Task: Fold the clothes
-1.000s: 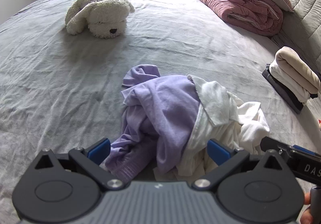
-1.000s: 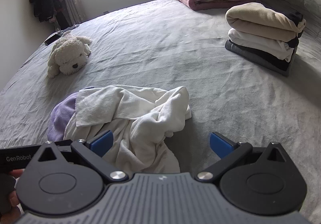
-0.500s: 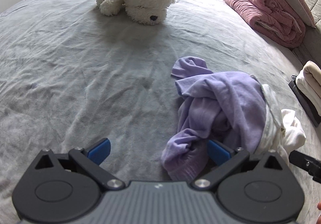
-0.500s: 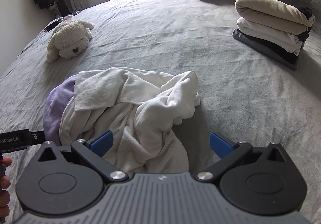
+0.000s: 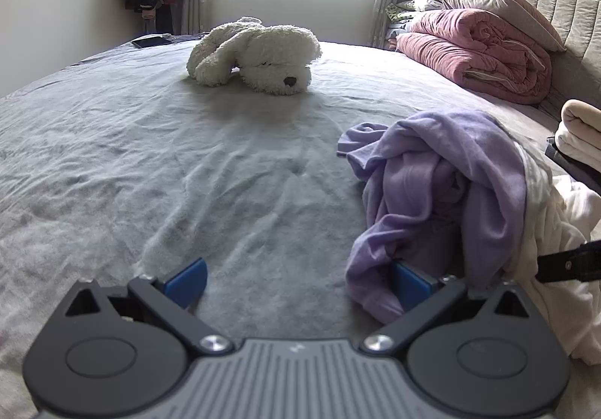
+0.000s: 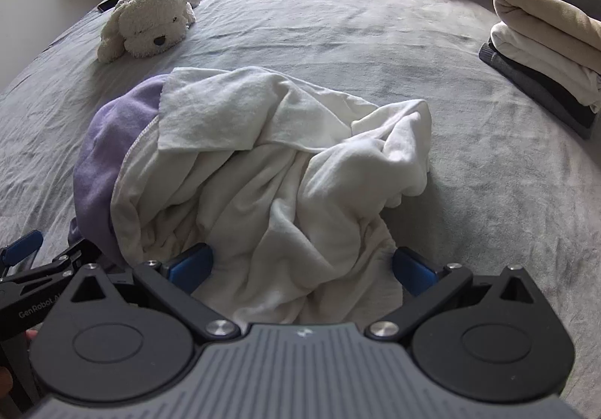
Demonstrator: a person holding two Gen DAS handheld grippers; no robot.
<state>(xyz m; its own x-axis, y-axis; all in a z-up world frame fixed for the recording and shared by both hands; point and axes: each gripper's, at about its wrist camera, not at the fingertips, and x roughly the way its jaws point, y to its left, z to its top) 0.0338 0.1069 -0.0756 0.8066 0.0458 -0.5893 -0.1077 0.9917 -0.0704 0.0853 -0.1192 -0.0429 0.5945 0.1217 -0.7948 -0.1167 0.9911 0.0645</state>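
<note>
A crumpled lilac garment (image 5: pixel 443 189) lies heaped on the grey bed, tangled with a white garment (image 6: pixel 285 178) on its right side. In the right wrist view only a strip of the lilac garment (image 6: pixel 99 156) shows, left of the white one. My left gripper (image 5: pixel 296 283) is open, low over the sheet at the heap's left edge, with its right fingertip (image 5: pixel 407 285) tucked against a lilac fold. My right gripper (image 6: pixel 300 266) is open too, its fingers straddling the near edge of the white cloth. Neither gripper holds anything.
A white plush dog (image 5: pixel 259 56) lies farther up the bed. A stack of folded clothes (image 6: pixel 548 50) sits on the right. A rolled pink quilt (image 5: pixel 477 50) rests by the headboard. A phone (image 5: pixel 152 41) lies at the far left edge. Bare sheet (image 5: pixel 131 163) spreads left of the heap.
My left gripper has swung left and dropped lower, so the heap now sits at its right. My right gripper has moved in closer over the white garment.
</note>
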